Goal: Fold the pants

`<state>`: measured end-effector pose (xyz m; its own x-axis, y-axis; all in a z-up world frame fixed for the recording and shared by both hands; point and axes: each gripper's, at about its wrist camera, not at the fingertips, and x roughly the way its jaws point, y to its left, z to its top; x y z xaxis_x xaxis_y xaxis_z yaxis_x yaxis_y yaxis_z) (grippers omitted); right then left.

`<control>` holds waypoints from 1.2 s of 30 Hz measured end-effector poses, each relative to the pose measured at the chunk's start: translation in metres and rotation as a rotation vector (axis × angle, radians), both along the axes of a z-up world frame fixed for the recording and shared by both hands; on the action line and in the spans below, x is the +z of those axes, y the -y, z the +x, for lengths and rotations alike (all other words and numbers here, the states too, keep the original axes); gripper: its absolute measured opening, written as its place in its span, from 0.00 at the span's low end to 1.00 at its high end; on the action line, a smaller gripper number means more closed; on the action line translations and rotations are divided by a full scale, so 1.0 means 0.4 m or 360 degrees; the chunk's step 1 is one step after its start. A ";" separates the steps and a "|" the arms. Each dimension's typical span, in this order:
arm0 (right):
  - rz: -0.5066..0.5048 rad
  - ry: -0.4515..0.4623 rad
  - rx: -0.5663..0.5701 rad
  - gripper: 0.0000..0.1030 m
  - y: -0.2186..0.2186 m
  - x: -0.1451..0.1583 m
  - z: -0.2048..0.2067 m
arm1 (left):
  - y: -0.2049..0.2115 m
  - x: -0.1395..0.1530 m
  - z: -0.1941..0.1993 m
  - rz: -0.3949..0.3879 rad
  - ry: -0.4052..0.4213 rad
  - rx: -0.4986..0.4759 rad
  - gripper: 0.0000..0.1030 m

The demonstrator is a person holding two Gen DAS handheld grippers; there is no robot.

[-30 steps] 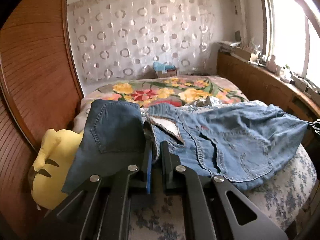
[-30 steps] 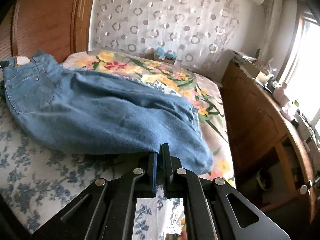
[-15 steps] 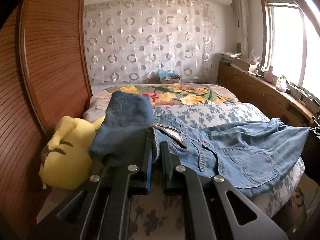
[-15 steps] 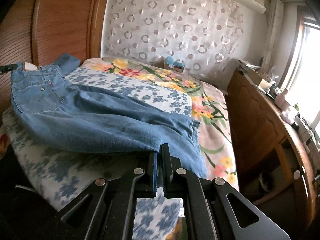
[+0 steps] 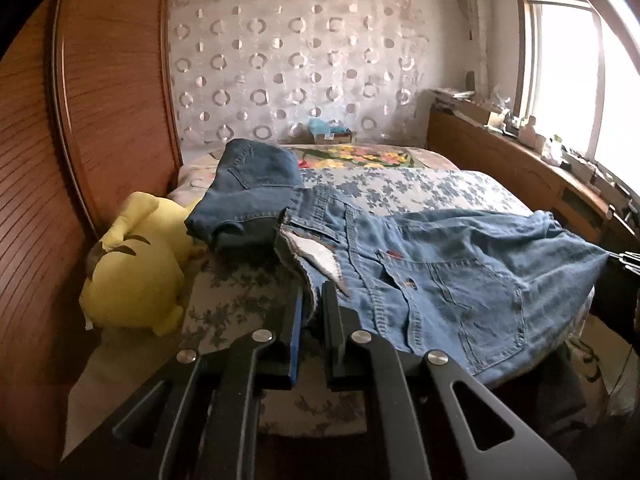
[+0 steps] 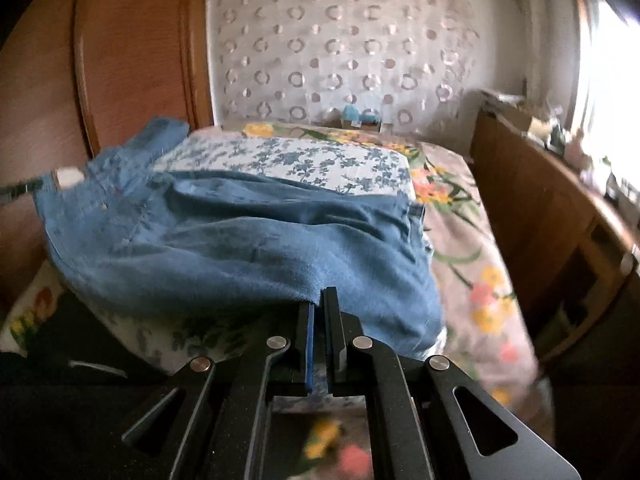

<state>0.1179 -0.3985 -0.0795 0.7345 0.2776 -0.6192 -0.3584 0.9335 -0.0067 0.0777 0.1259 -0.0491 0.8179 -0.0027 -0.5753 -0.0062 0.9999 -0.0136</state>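
Blue denim pants [image 5: 448, 276] stretch across the near end of the bed, seat and back pockets facing up. My left gripper [image 5: 310, 300] is shut on the waistband edge, where the white inner lining shows. In the right wrist view the pants [image 6: 248, 256] hang between both hands, and my right gripper [image 6: 319, 300] is shut on the leg end of the fabric. A darker blue part [image 5: 252, 184] lies bunched toward the headboard side. At the far right of the left wrist view the tip of the other gripper [image 5: 628, 258] pinches the cloth.
A yellow plush toy [image 5: 136, 276] lies at the left of the bed against the wooden wall panel [image 5: 100, 100]. The bed carries a blue-flowered cover [image 6: 296, 160] over a bright floral sheet [image 6: 472, 264]. A wooden sideboard [image 6: 540, 208] with clutter runs under the window.
Both grippers have drawn back toward the near end of the bed, dragging the pants along. More of the flowered cover now lies bare behind the denim.
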 end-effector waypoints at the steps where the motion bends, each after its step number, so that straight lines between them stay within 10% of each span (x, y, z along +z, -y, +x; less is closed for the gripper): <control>1: 0.0036 -0.0002 -0.0014 0.03 0.009 -0.004 -0.002 | 0.007 0.001 -0.004 0.0004 0.0006 -0.0013 0.08; 5: 0.0101 -0.0003 -0.0045 0.04 0.029 -0.009 -0.017 | 0.027 0.019 -0.016 -0.0019 0.0049 -0.0080 0.09; 17: 0.0128 0.0070 -0.0155 0.27 0.016 -0.018 -0.094 | 0.142 -0.016 0.036 -0.0064 0.0058 -0.0271 0.77; 36: 0.0268 0.0150 -0.0404 0.39 0.035 -0.026 -0.135 | 0.325 -0.013 0.099 -0.0029 0.0046 -0.0405 0.78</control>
<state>0.0637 -0.4125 -0.0900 0.8456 0.1706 -0.5059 -0.1187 0.9839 0.1333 0.1173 -0.0043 -0.0544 0.8057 -0.2205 -0.5498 0.2461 0.9688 -0.0279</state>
